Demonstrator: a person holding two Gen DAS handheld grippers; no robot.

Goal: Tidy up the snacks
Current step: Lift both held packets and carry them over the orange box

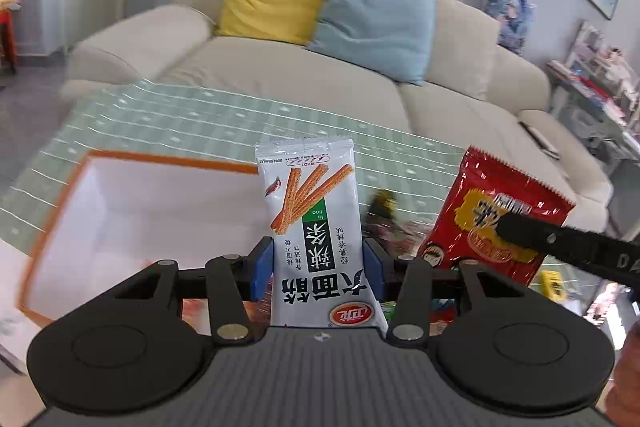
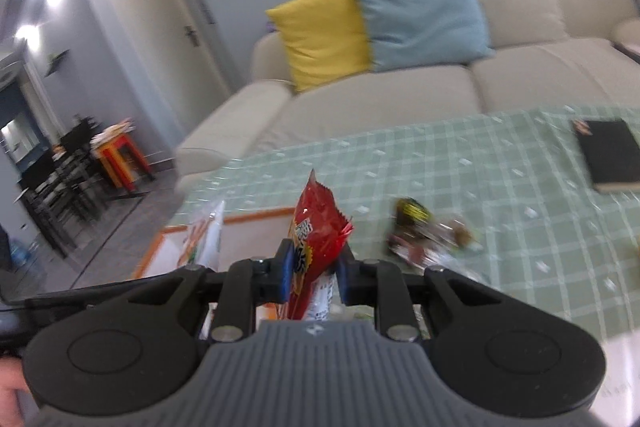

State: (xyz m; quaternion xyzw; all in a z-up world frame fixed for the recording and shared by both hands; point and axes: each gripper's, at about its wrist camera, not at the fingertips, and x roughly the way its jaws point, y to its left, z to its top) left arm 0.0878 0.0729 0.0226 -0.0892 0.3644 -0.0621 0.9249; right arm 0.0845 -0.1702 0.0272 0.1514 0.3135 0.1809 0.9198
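The left hand-held gripper (image 1: 318, 269) pinches the white snack packet (image 1: 316, 227); the right hand-held gripper (image 2: 314, 273) pinches the red snack packet (image 2: 316, 235) — both above the table (image 2: 500, 187). Carry each level to the orange-rimmed box (image 1: 120, 211) left of them — seemingly empty.

Left tool (image 1: 318, 267): blue pads clamped on both flat sides of a white snack packet (image 1: 316, 239), packet upright between them, tool tipped downward. Right tool (image 2: 312, 267): jaws narrow, pads pinching a red snack packet (image 2: 316, 239) edge-on, also angled down. From the left wrist view, one black finger of the right tool crosses the red packet's face. A bit of hand (image 1: 628, 379) shows at the lower right edge of that view.
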